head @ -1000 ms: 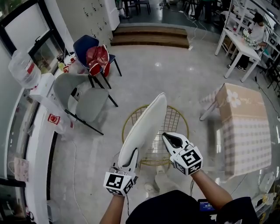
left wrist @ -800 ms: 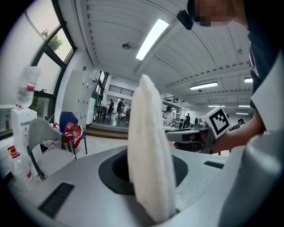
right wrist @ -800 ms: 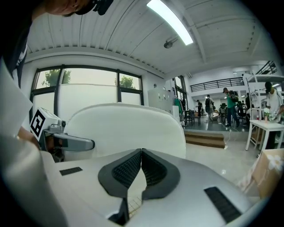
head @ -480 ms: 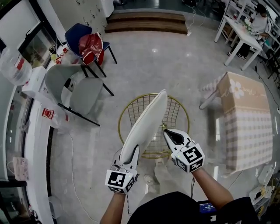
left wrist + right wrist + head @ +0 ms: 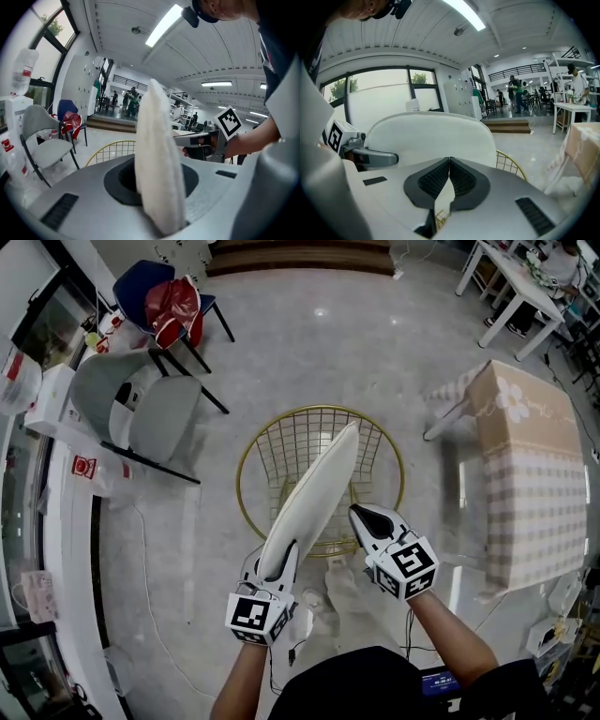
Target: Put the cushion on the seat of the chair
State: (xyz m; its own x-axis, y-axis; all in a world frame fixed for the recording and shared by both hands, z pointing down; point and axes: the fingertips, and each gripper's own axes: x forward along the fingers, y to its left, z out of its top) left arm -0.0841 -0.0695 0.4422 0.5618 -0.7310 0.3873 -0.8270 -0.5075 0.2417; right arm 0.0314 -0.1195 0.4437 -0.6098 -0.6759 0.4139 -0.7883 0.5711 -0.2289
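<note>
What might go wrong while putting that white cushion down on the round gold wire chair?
The flat white cushion is pinched at one end only by the left gripper and stands on edge, so it may slip or flop sideways. The right gripper is shut and empty beside it, so it likely adds little support. Released on edge over the round gold wire chair, the cushion might land tilted or slide to the floor.

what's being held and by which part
The left claw is clamped on the white cushion at its near bottom edge; the right claw is shut on nothing.
</note>
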